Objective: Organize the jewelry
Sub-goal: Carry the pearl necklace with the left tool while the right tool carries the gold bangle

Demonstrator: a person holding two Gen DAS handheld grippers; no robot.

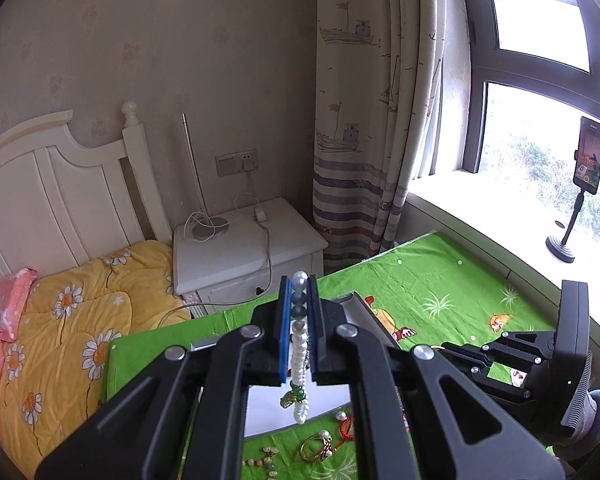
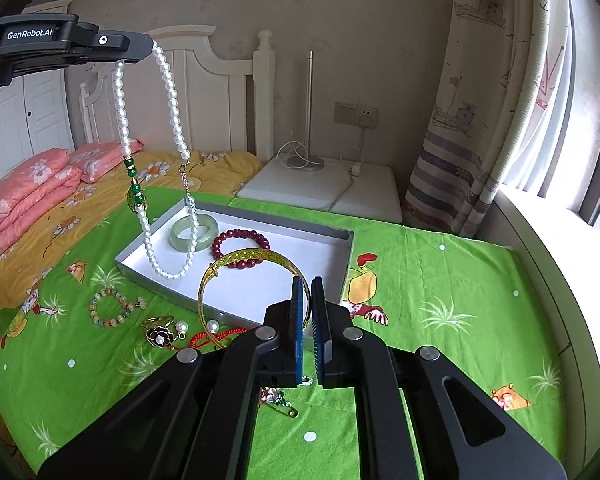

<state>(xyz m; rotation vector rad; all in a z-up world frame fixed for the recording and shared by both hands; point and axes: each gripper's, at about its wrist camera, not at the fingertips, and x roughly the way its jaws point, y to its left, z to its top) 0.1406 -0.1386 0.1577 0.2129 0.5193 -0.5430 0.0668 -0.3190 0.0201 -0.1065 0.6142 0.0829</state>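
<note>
My left tongs [image 1: 299,292] are closed on a pearl necklace [image 2: 172,92], lifted high so its loop hangs down over the left end of the gray tray [image 2: 260,280]. On the green cloth [image 2: 440,280] left of the tray lie a pastel bead bracelet [image 2: 114,306] and a black flower brooch [image 2: 158,334]. In the tray rest a jade bangle [image 2: 193,232] and a dark red bead bracelet [image 2: 240,245]. My right tongs [image 2: 309,288] are pinched nearly shut on a gold bangle [image 2: 236,276], held upright at the tray's near edge.
</note>
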